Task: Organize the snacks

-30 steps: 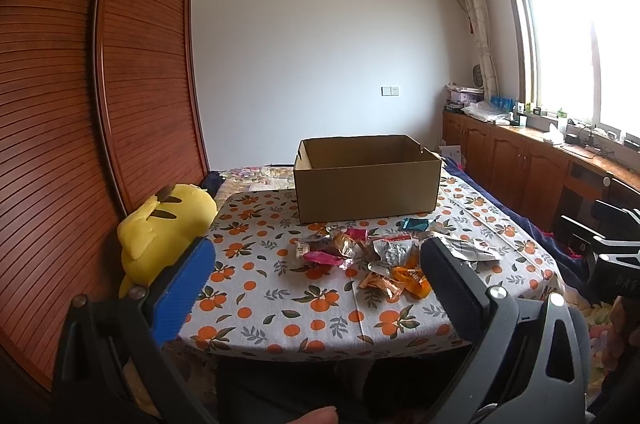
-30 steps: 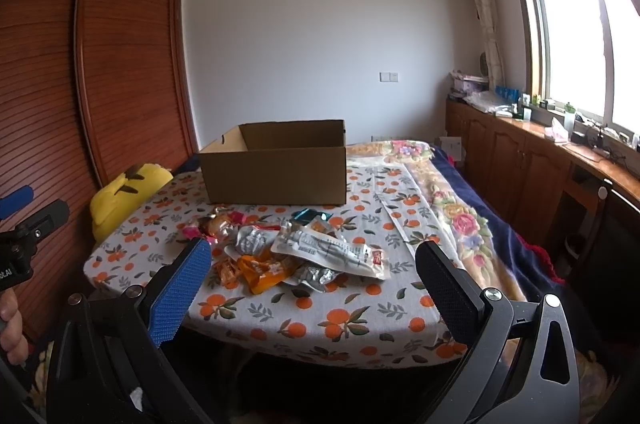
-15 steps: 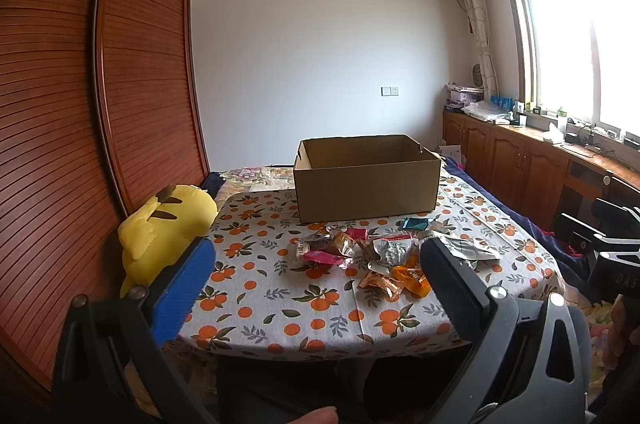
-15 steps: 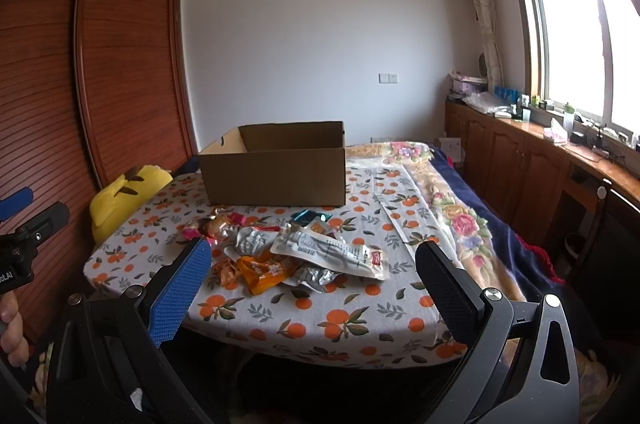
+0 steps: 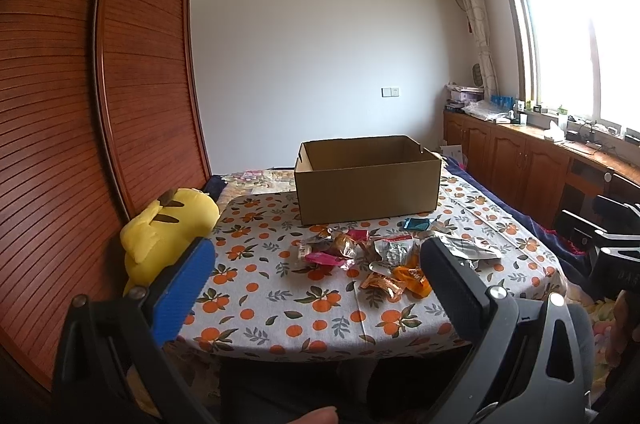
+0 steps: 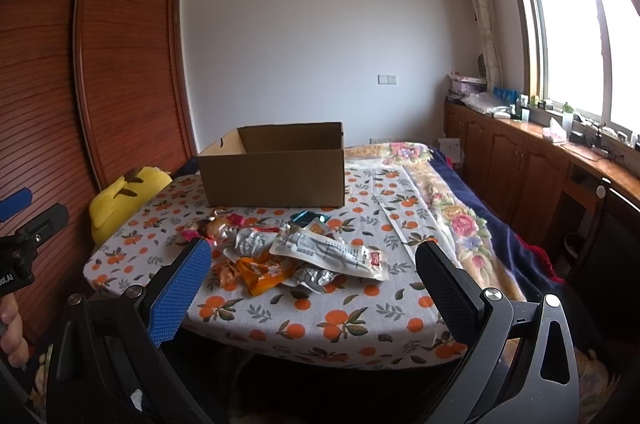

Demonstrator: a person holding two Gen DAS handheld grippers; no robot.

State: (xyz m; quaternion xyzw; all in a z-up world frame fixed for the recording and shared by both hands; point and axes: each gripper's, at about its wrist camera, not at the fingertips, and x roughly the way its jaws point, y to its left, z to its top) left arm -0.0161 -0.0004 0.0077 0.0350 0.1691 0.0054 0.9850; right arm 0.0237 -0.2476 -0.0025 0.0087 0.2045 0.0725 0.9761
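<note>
A heap of snack packets [image 5: 372, 256] [image 6: 288, 252] lies on a table with an orange-print cloth [image 5: 280, 296] [image 6: 352, 320]: pink, orange, silver and teal wrappers, plus one long white pouch [image 6: 328, 252]. Behind the heap stands an open brown cardboard box [image 5: 366, 183] [image 6: 276, 175]. My left gripper [image 5: 316, 280] is open, held short of the table's near edge, with nothing between its fingers. Open too is my right gripper [image 6: 316, 276], hovering before the table's front edge with nothing in it.
A yellow plush toy [image 5: 164, 228] [image 6: 124, 195] leans at the table's left side against a slatted wooden wardrobe [image 5: 80, 111]. Wooden cabinets [image 6: 532, 167] run under the window on the right. A floral bedspread [image 6: 460, 220] lies right of the table.
</note>
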